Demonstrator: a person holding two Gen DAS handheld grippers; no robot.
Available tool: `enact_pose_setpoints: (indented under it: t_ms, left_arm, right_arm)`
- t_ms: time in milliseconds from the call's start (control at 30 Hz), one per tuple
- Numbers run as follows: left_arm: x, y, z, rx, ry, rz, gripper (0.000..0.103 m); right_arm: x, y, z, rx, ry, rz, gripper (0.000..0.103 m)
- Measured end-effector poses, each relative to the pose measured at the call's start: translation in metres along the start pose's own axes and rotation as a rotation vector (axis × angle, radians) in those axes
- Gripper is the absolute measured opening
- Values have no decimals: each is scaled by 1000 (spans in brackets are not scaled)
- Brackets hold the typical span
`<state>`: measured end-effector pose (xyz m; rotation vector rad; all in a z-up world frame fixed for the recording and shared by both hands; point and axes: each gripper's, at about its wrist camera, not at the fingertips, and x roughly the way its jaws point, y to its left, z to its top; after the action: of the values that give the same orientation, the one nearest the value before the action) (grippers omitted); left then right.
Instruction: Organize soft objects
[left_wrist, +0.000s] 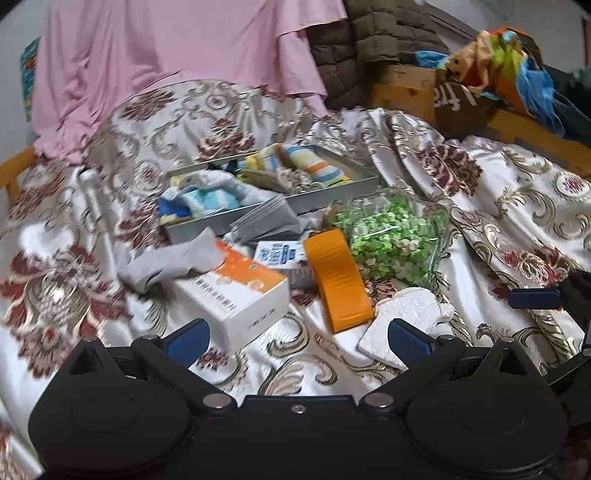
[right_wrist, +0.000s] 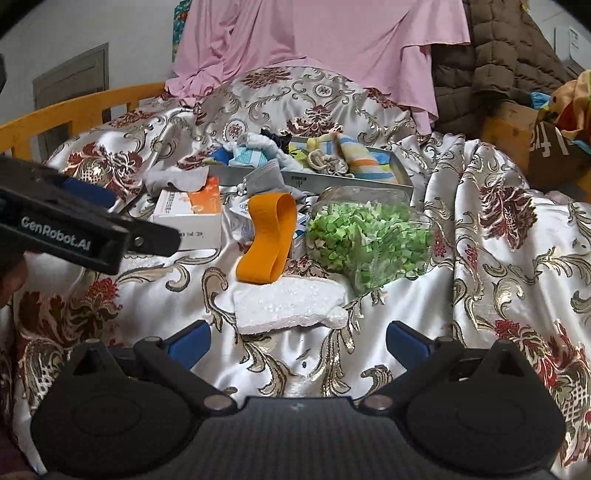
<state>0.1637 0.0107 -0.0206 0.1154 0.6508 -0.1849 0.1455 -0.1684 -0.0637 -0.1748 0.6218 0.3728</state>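
White foam block (right_wrist: 291, 304) lies just beyond the right gripper's (right_wrist: 298, 339) spread jaws.

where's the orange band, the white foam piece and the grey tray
orange band (right_wrist: 266, 236), right wrist view, on its flat front face
white foam piece (right_wrist: 288, 304), right wrist view, middle of its top
grey tray (left_wrist: 332, 192), left wrist view, on its near wall

Soft, even daylight fills both views, with only faint shadows under the clutter. The satin bedspread (right_wrist: 480, 258) throws pale glare off its folds. The left wrist view is smeared by motion blur, worst toward the bedspread's left edge; the right wrist view is sharper. Fisheye bending curves both pictures' edges, with dark corners.
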Motion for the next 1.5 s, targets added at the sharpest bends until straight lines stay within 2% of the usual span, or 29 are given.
enact_pose_setpoints:
  t_ms: [267, 367, 500, 600, 1133, 1300, 1500]
  left_arm:
    - [30, -10, 16, 118, -39, -70, 102]
    - [43, -12, 23, 174, -59, -84, 102]
    - [59, -8, 32, 217, -69, -123, 102]
    - [73, -3, 35, 204, -61, -153, 102]
    - [134, 0, 51, 70, -39, -240, 102]
    - [149, -3, 53, 35, -8, -221, 102]
    - [158, 4, 49, -61, 17, -269, 91]
  right_arm:
    - [15, -7, 4, -56, 15, -19, 103]
    - [24, -10, 9, -131, 30, 48, 103]
    - [37, -10, 12, -229, 23, 82, 103]
    - [50, -10, 13, -227, 45, 110, 103]
    - [90, -5, 14, -199, 78, 124, 103]
    - [93, -3, 14, -181, 71, 116, 103]
    - [93, -4, 13, -159, 66, 112, 103]
